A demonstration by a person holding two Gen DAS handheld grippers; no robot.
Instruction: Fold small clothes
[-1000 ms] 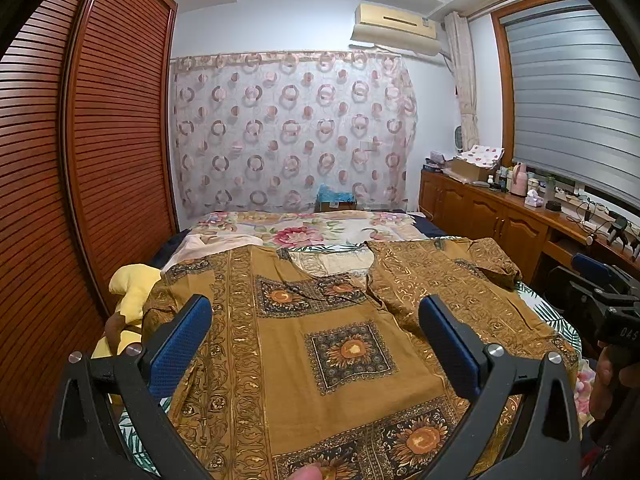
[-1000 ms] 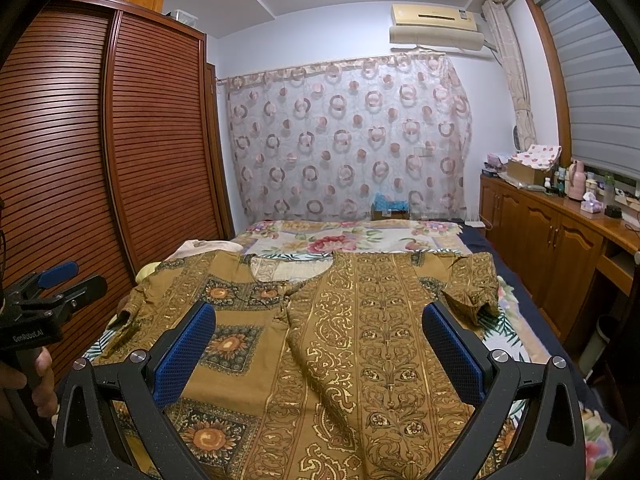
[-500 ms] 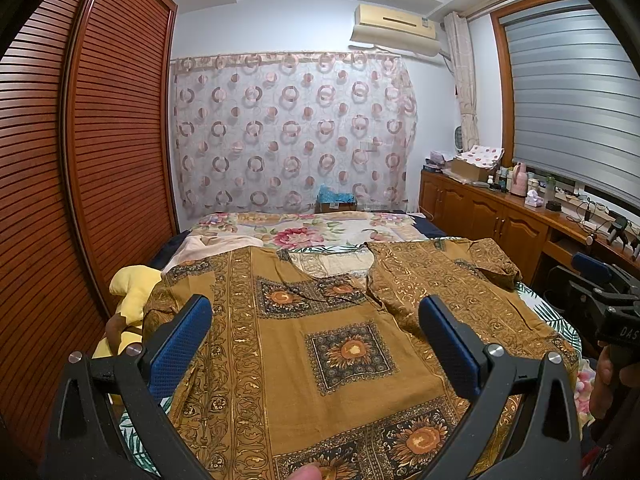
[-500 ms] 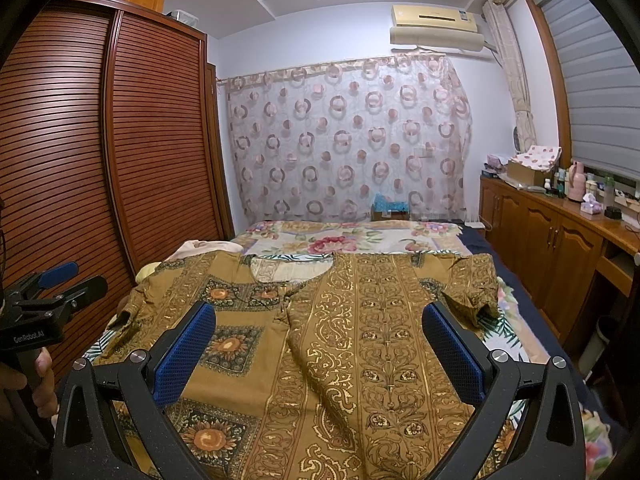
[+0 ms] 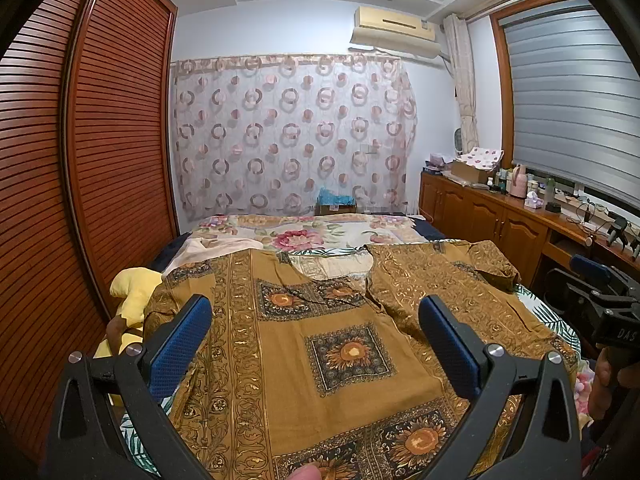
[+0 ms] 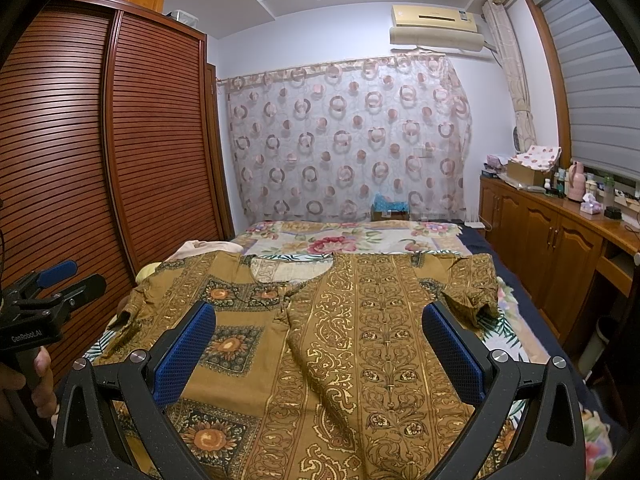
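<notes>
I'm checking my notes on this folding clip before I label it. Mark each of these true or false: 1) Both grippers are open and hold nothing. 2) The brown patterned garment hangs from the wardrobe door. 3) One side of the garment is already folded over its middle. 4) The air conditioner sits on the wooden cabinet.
1) True. The left gripper and the right gripper both have their fingers spread wide, with no cloth between them.
2) False. The garment lies spread on the bed.
3) True. Its right side lies over the middle, showing a scrollwork pattern.
4) False. The air conditioner is mounted high on the wall, above the curtain.
</notes>
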